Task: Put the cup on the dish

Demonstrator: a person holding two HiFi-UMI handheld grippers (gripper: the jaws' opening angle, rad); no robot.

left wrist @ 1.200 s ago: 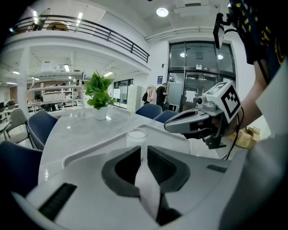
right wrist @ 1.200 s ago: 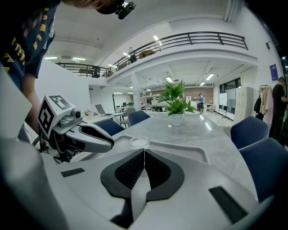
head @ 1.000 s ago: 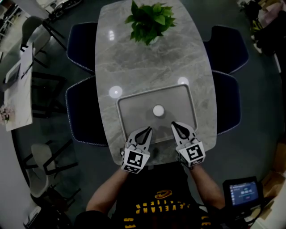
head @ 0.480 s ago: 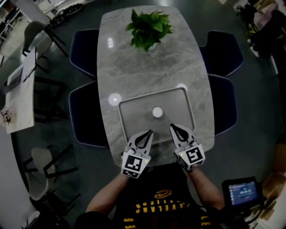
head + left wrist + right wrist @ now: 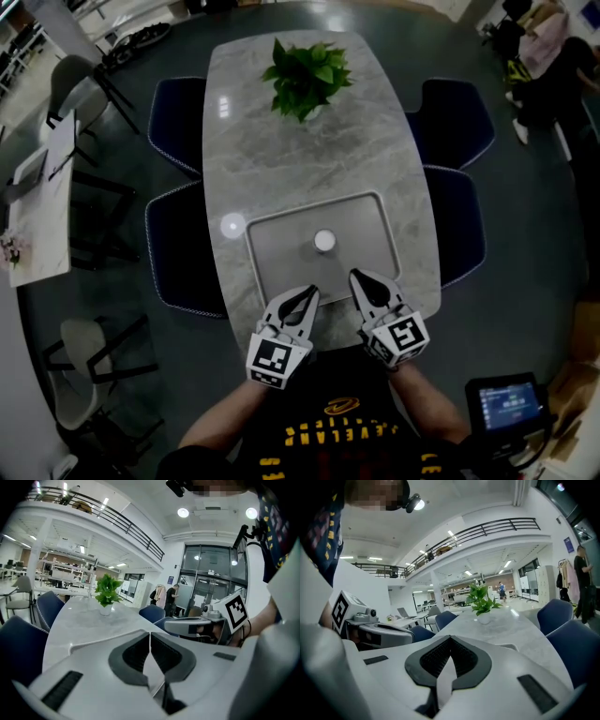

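Head view from above. An oval grey stone bench [image 5: 309, 159] carries a shallow rectangular grey dish [image 5: 272, 267] at its near end and a potted plant [image 5: 307, 73] at its far end. The cup [image 5: 324, 241], small, round and white as seen from above, stands on the dish floor, a little towards the far rim and roughly central from side to side.

The left claw [image 5: 310, 293] and the right claw [image 5: 356, 276] are held side by side over the near rim of the dish, tips pointing towards the cup and apart from it. Each bears a cube with square markers at its rear.

Both gripper views show the dark ribbed pads pressed together at the tips, with nothing between them; each claw is empty.

Dark blue chairs [image 5: 180, 246] flank the bench, two on each side. A small lit screen [image 5: 506, 405] sits at the lower right, beside the person's dark shirt [image 5: 328, 427] with yellow print. The right gripper view looks along the bench to the plant and into a large hall with an upper railing.
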